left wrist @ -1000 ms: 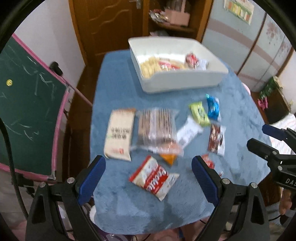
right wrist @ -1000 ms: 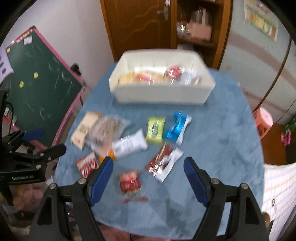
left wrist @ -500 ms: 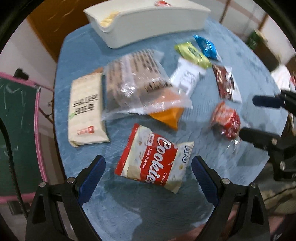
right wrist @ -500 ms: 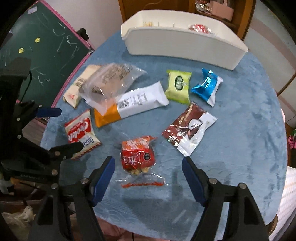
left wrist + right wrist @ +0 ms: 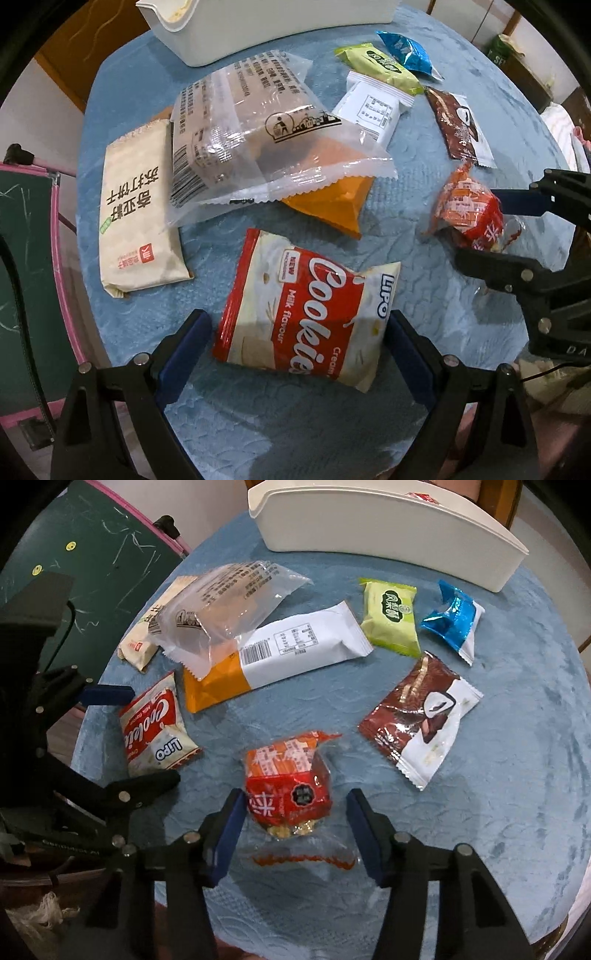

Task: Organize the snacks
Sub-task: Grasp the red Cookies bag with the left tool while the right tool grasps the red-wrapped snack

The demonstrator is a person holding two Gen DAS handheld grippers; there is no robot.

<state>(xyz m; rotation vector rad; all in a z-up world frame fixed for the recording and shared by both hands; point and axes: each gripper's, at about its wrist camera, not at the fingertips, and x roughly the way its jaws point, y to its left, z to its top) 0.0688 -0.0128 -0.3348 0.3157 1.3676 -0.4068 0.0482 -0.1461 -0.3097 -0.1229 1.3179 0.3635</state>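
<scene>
1. Right wrist view, nearest to me: my right gripper (image 5: 293, 821) points down at the blue tablecloth (image 5: 498, 775), its blue pads either side of a small red snack pouch (image 5: 291, 786). The jaws have just been closing with the pouch between them. The left pad sits right at the wrapper's edge; the right pad stands clear, so nothing is gripped yet.

2. Left wrist view, nearest to me: my left gripper (image 5: 295, 350) hangs spread wide over the red-and-white Cookies packet (image 5: 310, 314). The packet lies flat on the cloth between the pads, its sides close to both; whether they touch it I cannot tell, and it does not look squeezed.

3. Just beyond, an orange-and-white bar (image 5: 273, 653) lies partly under a clear plastic biscuit bag (image 5: 251, 122). A beige cracker pack (image 5: 136, 214) rests beside the bag, touching it.

4. Farther on, a brown chocolate sachet (image 5: 421, 716) lies apart from the others, with a green packet (image 5: 391, 616) and a blue foil sweet (image 5: 452, 618) side by side behind it.

5. At the far edge of the table stands the white bin (image 5: 388, 531), a red wrapper just showing over its rim.

6. Off to the left, a green chalkboard (image 5: 110, 546) with a pink frame leans beside the table.
</scene>
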